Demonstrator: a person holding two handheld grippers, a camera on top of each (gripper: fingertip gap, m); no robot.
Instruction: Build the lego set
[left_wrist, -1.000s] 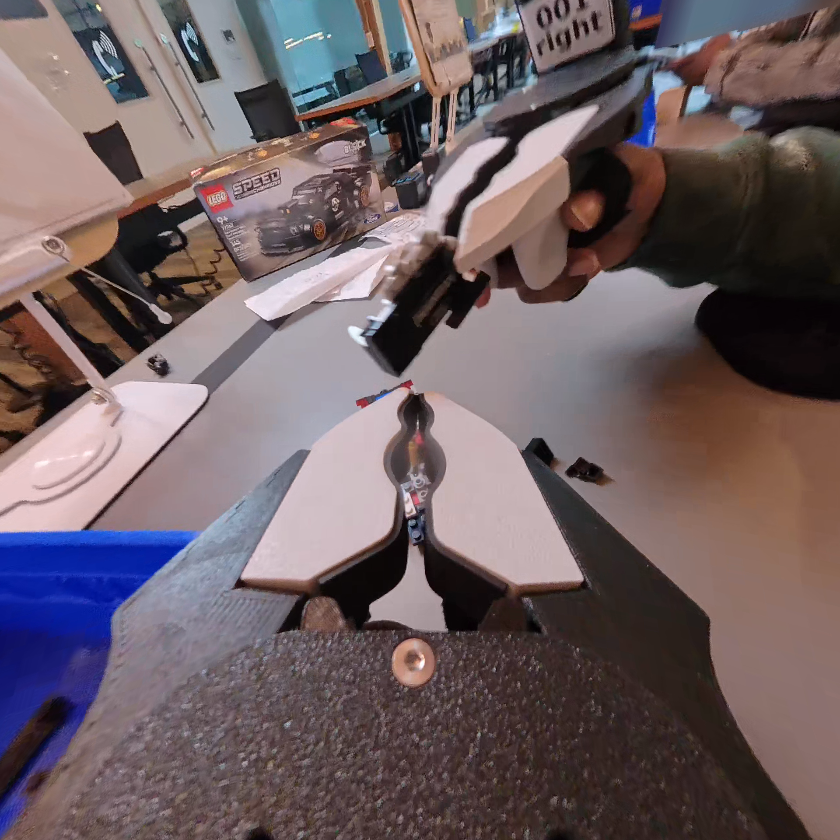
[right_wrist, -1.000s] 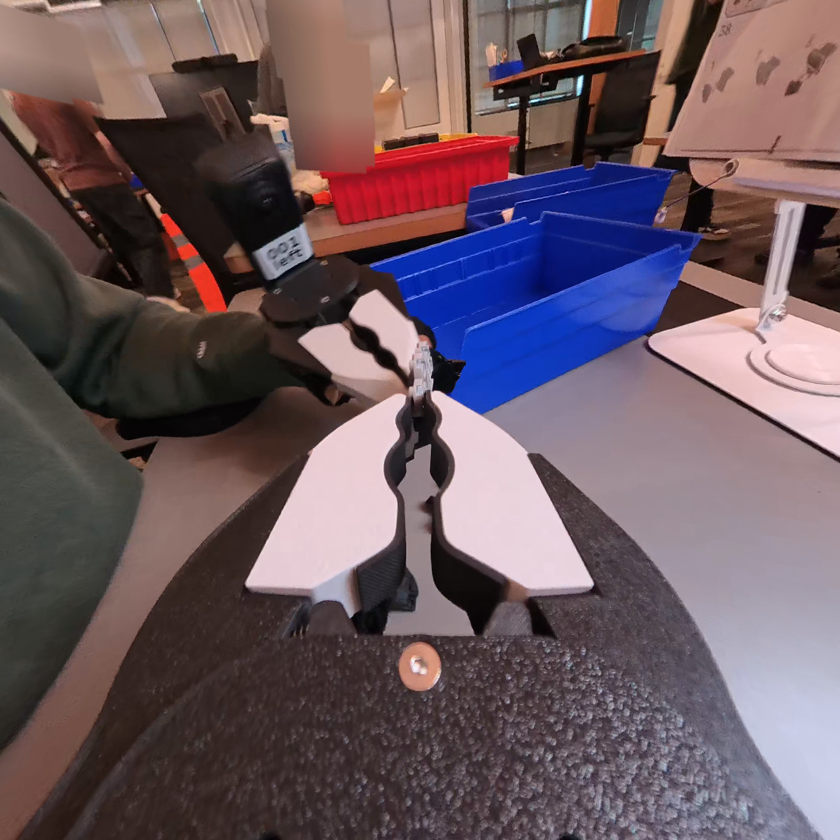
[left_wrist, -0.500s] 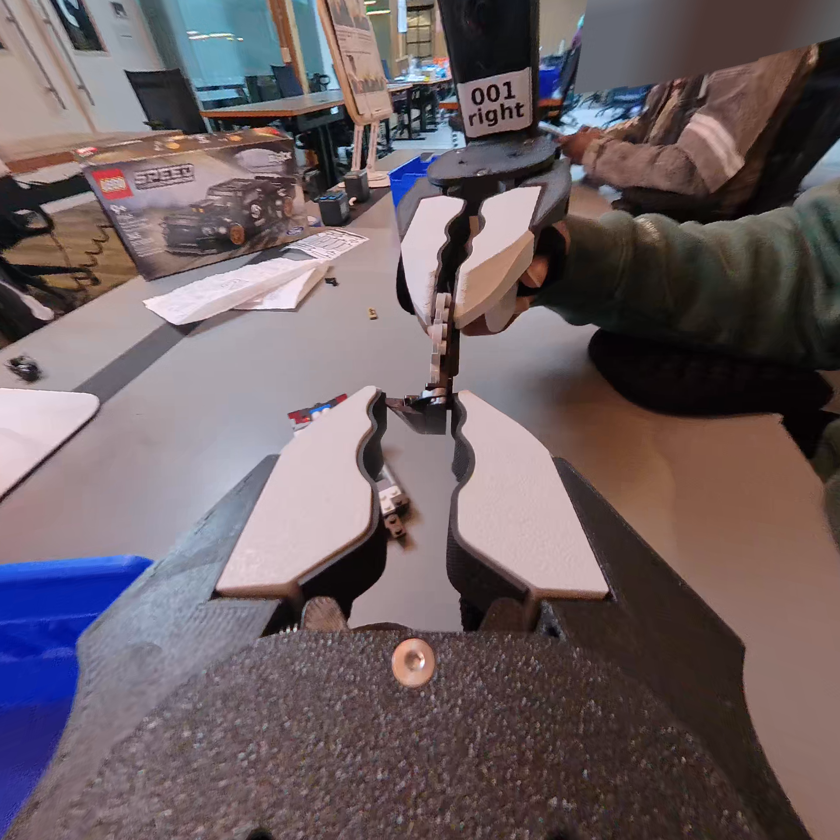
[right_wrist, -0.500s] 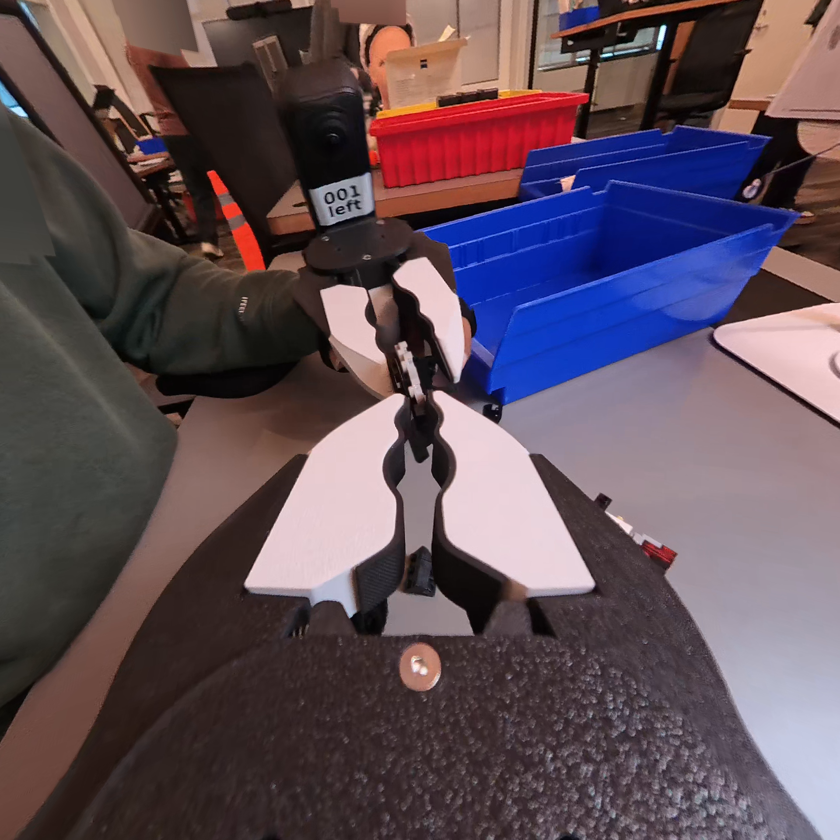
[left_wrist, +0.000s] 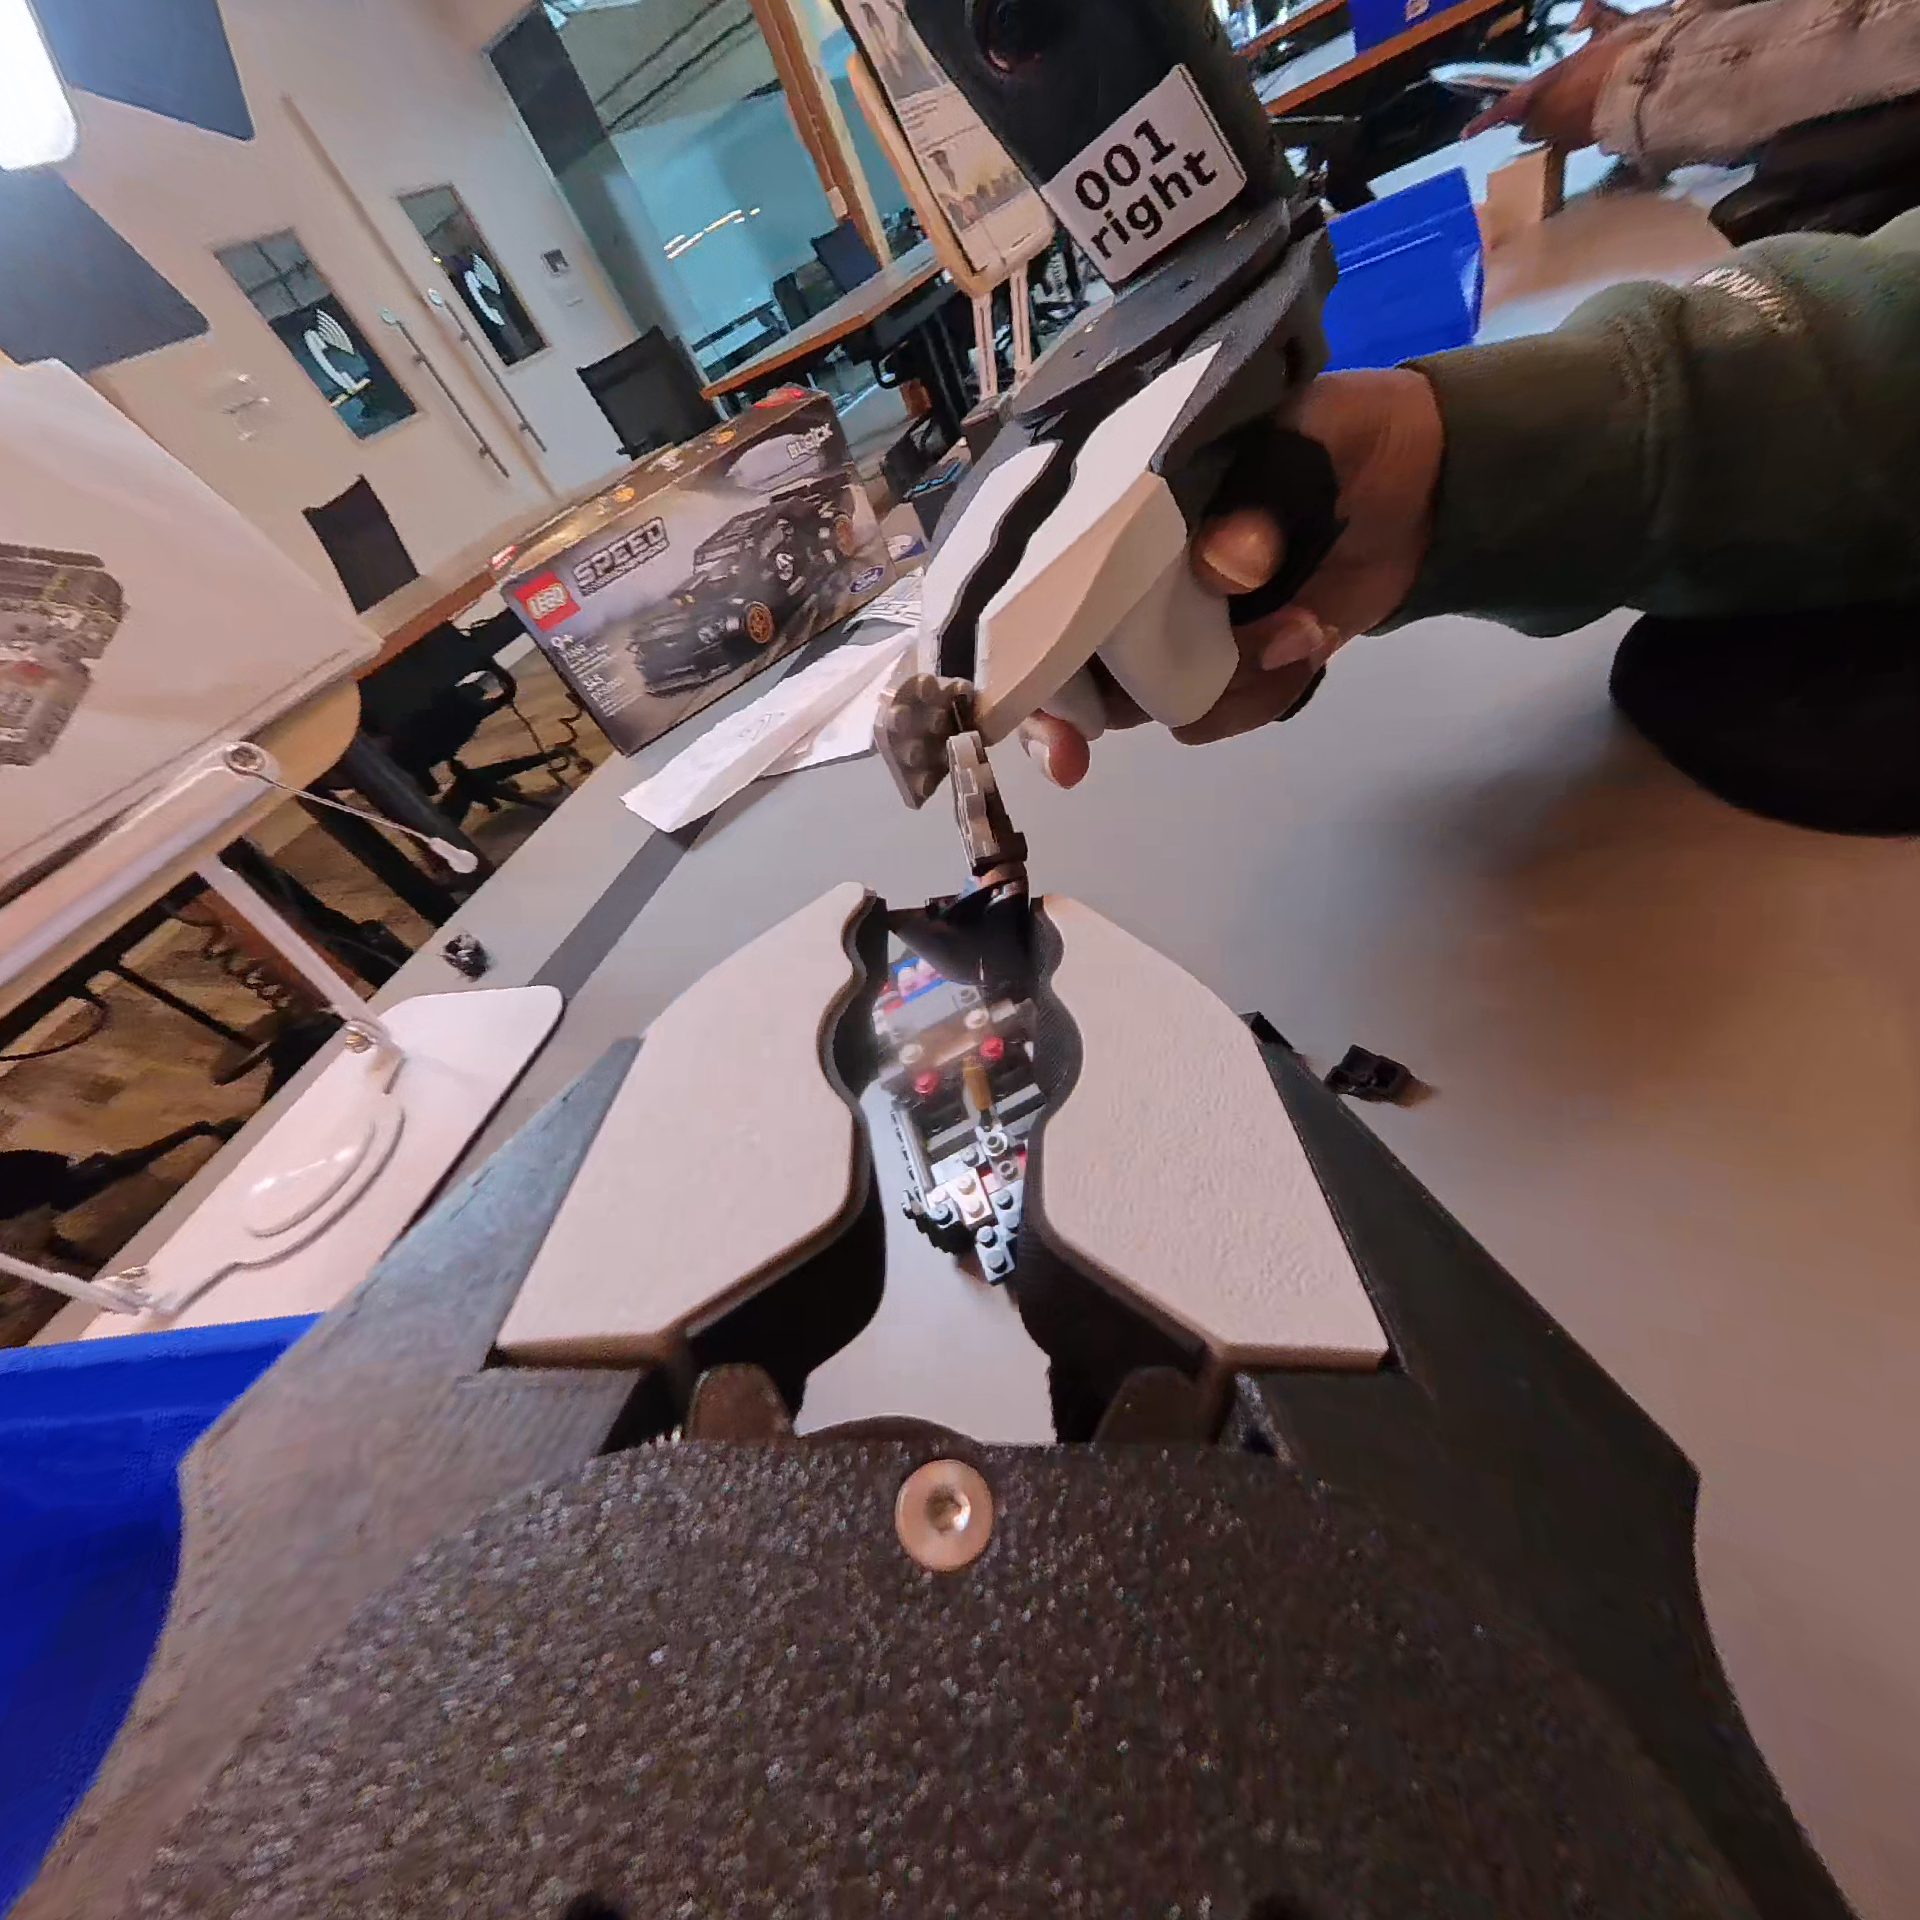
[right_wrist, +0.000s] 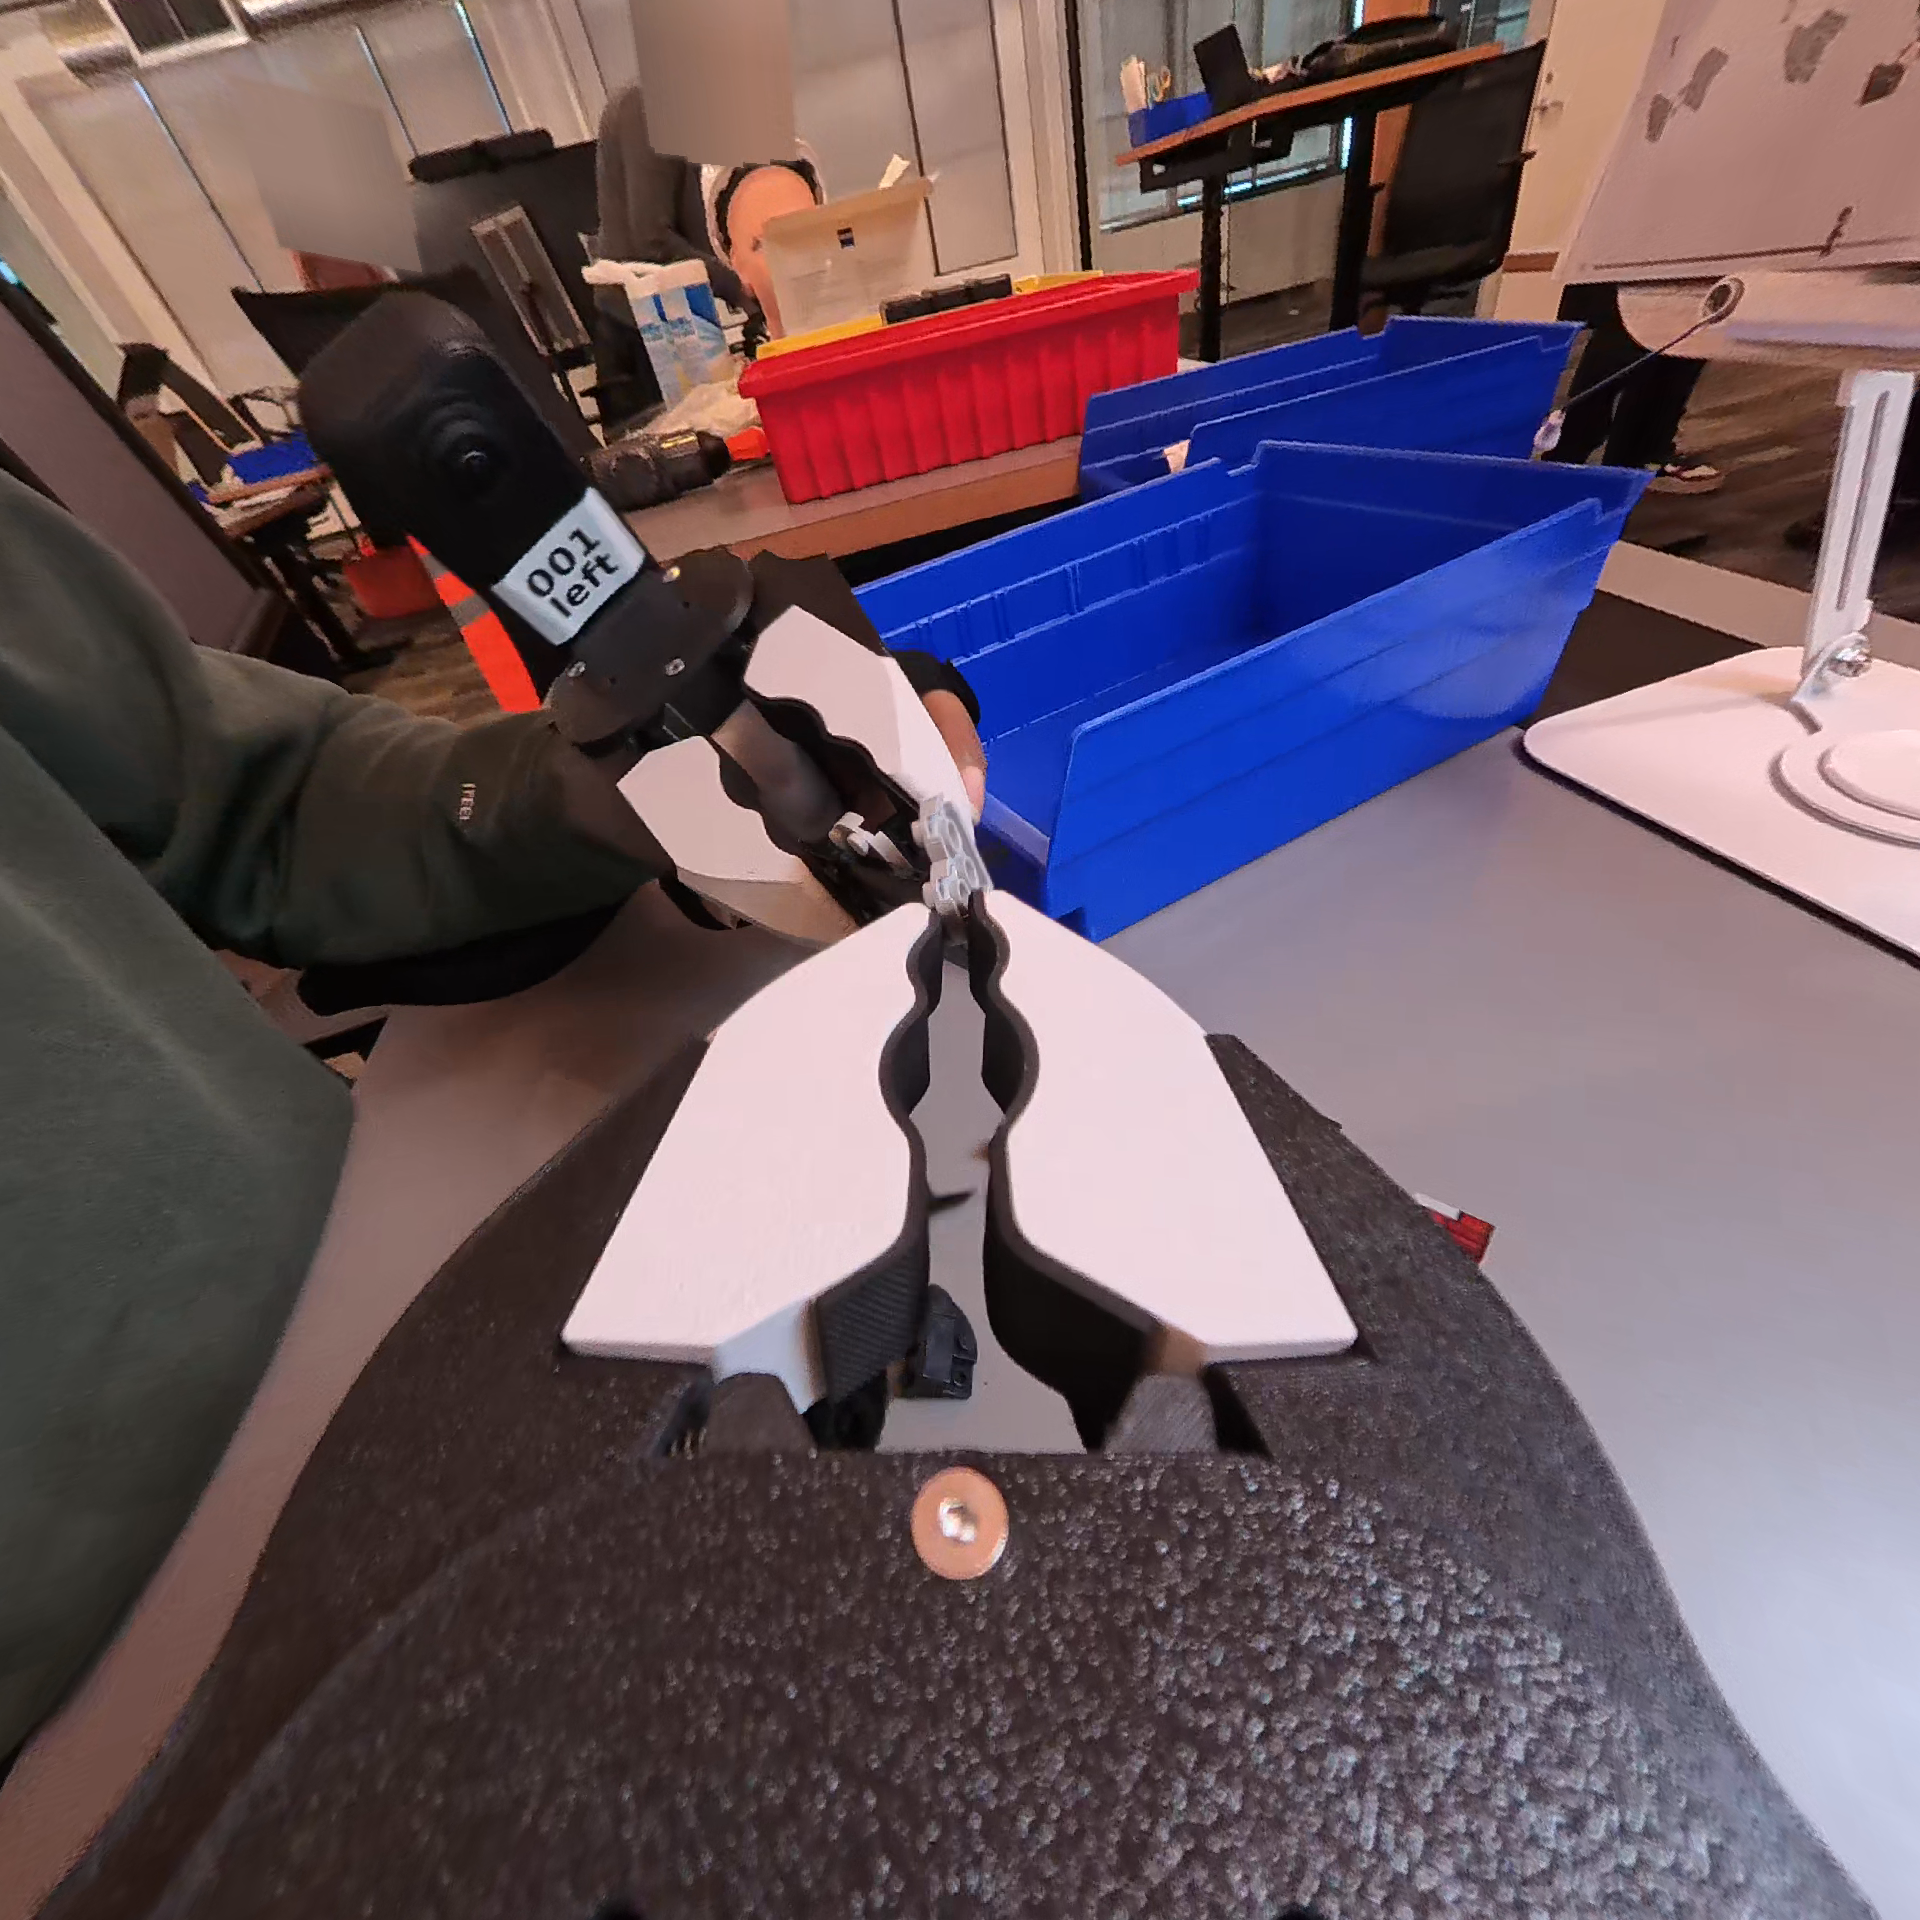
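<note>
- The grey table (left_wrist: 1558, 1039) carries everything and fills the right and far side of both views.
- A blue bin (right_wrist: 1299, 665) stands on the table's far side in the right wrist view, just behind the left gripper, with a second blue bin (right_wrist: 1351, 384) and a red bin (right_wrist: 966, 384) farther off.
- A white stand base (left_wrist: 343, 1132) lies flat on the table at the left of the left wrist view, with a thin upright post rising from it.
- A boxed toy car set (left_wrist: 707, 582) stands far on the table, and folded white paper sheets (left_wrist: 769, 727) lie just in front of it.
- The left gripper (left_wrist: 956, 920) is held low over the table; its fingers are closed on a small brick assembly (left_wrist: 961, 1122) of black, grey and red parts that sits between them along their length.
- The right gripper (right_wrist: 956, 920) points at the left one, tips nearly meeting; its fingers are pinched together on a light grey studded plate piece (right_wrist: 951, 857) at the very tips.
- In the left wrist view the same grey piece (left_wrist: 951, 758) hangs down from the right gripper's tips and meets the far end of the brick assembly, at the left gripper's fingertips.
- A hand (left_wrist: 1320, 561) in a green sleeve grips the right gripper's handle.
- A small black loose part (left_wrist: 1371, 1075) lies on the table just right of the left gripper, and a little red-and-white piece (right_wrist: 1460, 1231) lies beside the right gripper's body.
</note>
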